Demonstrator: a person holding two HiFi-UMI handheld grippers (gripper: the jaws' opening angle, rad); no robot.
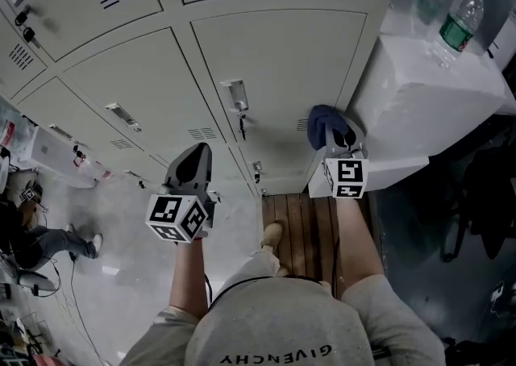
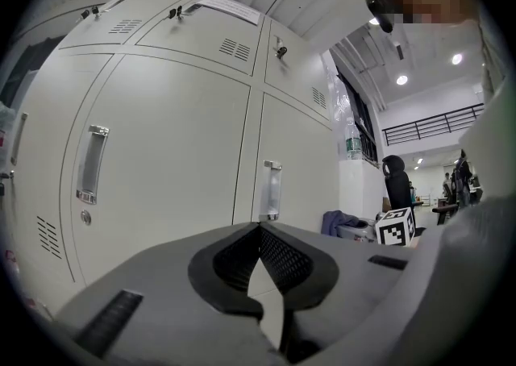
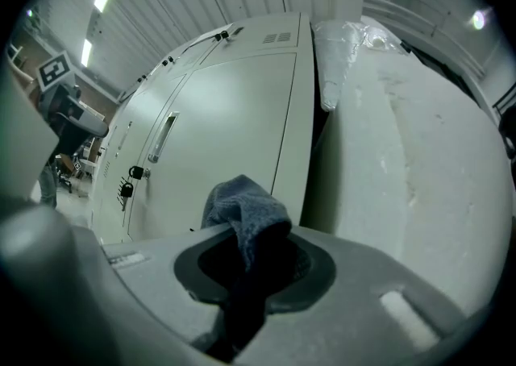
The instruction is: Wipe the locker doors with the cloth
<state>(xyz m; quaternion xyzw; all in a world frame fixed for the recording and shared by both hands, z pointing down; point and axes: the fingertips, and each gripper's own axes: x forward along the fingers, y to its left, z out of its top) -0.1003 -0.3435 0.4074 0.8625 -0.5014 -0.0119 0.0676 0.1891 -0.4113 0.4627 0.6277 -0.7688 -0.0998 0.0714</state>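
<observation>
Head view: The bank of lockers [image 1: 266, 50] has all visible doors shut, so the contents are hidden. One bottle [image 1: 461, 16] with a green label stands upright on the white block [image 1: 427, 98] to the right of the lockers; its fill level cannot be read. Two grippers are in view. The left gripper [image 1: 193, 161] is held near the lockers with nothing in it. The right gripper [image 1: 335, 137] carries one blue cloth [image 1: 321, 122] at the right edge of a lower door, just beside the white block.

Left gripper view: The jaws of the left gripper [image 2: 258, 229] are together, with nothing between them. Two locker doors [image 2: 173, 155] face the camera, each with one handle [image 2: 91, 163].

Right gripper view: The jaws of the right gripper [image 3: 246, 251] are clamped on the cloth [image 3: 242, 210], which bunches above them near a locker door [image 3: 234, 131] (contact with the door cannot be confirmed). Two padlocks [image 3: 135, 172] hang at the door's left edge.
</observation>
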